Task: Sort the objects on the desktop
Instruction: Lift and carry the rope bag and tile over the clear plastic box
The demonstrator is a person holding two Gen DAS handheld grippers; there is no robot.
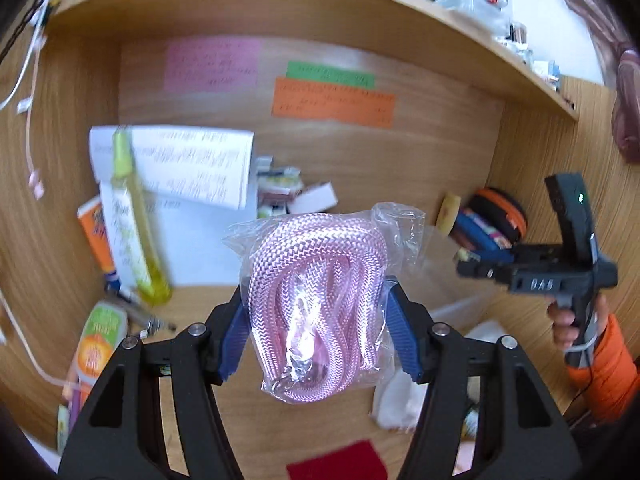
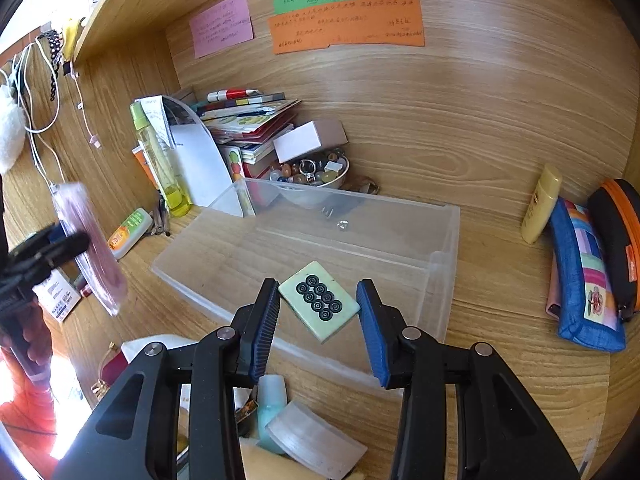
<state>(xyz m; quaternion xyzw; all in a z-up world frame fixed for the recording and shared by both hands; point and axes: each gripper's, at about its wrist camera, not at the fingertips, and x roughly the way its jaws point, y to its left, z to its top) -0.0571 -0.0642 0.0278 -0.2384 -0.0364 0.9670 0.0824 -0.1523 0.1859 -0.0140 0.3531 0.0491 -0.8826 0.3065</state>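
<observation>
A clear bag of pink braided cord (image 1: 316,264) sits between the blue pads of my left gripper (image 1: 316,312), which is shut on it and holds it up above the desk. In the right wrist view the same bag (image 2: 96,256) hangs blurred at the left edge. My right gripper (image 2: 318,286) is shut on a pale green mahjong tile (image 2: 320,300) with black rings, pinched corner to corner. The tile hangs over a clear plastic box (image 2: 444,248) with nothing on its floor. The right gripper (image 1: 480,270) also shows at the right of the left wrist view.
At the back left stand a yellow bottle (image 2: 160,160), a stack of books (image 2: 248,120) and a bowl of beads (image 2: 316,176). A yellow tube (image 2: 540,204), a blue patchwork pouch (image 2: 580,276) and a black-orange case (image 2: 616,236) lean at the right. Small bottles (image 2: 272,404) crowd the front edge.
</observation>
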